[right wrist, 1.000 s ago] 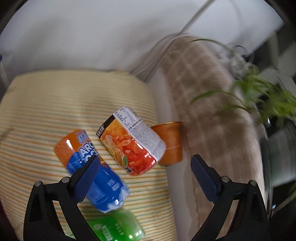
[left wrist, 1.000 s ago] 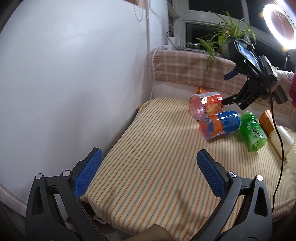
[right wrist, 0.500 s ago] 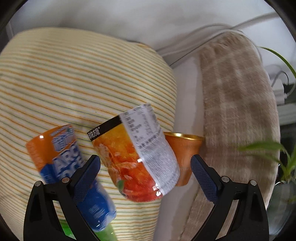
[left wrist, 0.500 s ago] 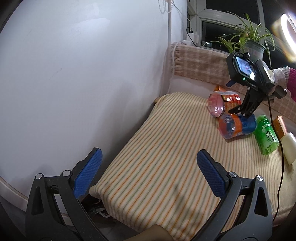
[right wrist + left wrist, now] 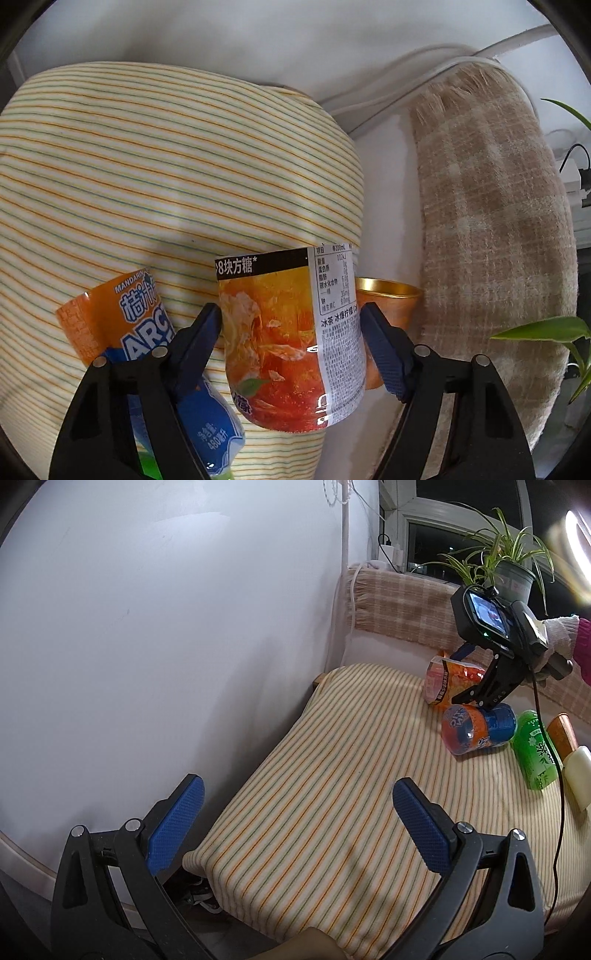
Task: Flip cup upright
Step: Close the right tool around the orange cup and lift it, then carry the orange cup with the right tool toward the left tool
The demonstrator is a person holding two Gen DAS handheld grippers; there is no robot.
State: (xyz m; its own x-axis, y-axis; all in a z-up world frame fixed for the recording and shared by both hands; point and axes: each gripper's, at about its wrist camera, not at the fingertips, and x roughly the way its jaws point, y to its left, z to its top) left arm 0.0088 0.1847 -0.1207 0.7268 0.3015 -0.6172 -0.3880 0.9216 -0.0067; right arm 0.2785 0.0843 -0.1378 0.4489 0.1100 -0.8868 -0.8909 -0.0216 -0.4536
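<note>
A red-orange iced-tea cup (image 5: 291,339) lies on its side at the far edge of the striped cushion (image 5: 147,177). My right gripper (image 5: 291,339) has closed in on it, one blue pad against each side. It also shows in the left wrist view (image 5: 448,681), under the right gripper (image 5: 480,675). My left gripper (image 5: 295,823) is open and empty, low over the cushion's near end (image 5: 314,830).
An orange-blue cup (image 5: 122,332), a green cup (image 5: 533,749), a copper cup (image 5: 388,302) and a cream cup (image 5: 578,775) lie close by. A white wall is at left. A checked towel (image 5: 491,240), a plant (image 5: 506,565) and a cable (image 5: 546,746) are near.
My right gripper moved down onto the red-orange cup and its jaws closed from wide open to its sides. The left gripper drew back and turned left.
</note>
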